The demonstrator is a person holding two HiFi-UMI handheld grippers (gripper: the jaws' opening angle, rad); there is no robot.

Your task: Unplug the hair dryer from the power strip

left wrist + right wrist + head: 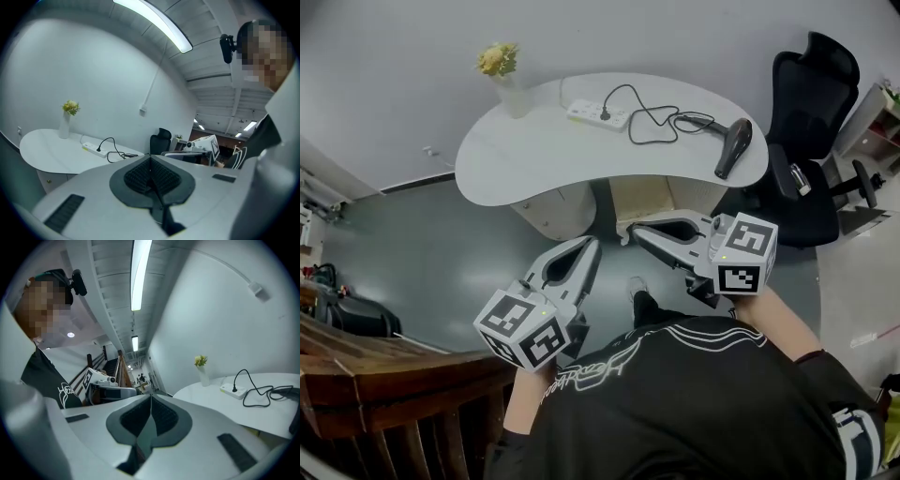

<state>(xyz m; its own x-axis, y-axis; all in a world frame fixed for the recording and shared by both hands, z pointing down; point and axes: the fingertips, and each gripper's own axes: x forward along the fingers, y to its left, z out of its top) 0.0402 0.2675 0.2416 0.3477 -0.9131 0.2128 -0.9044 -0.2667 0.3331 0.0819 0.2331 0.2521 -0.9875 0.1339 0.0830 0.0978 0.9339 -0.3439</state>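
**Operator:** What was the state of the grippers?

**Technician:** The left gripper (590,244) had its jaws pressed fully together with nothing between the pads. The right gripper (634,230) was in the same state, jaws together and empty. Both hung in front of the person, well short of the white table (525,164).

**Operator:** Where were the task items?

**Technician:** The power strip (598,113) lay near the table's far edge, not far from the vase (511,92). The black plug (605,113) stood seated in it. The cord (652,124) ran in loose loops to the hair dryer (734,147), which lay on the table's right end near the chair (814,103).

**Operator:** What were the handling notes?

**Technician:** The plug looked small, rigid and smooth, and was probably held in only by socket friction. The best grip would be across the sides of the plug body, pulling straight up. The cord looked limp and was not a suitable place to hold. The strip appeared light and was likely to lift or slide, so the other gripper should press it down. Both sets of jaws would need opening first.
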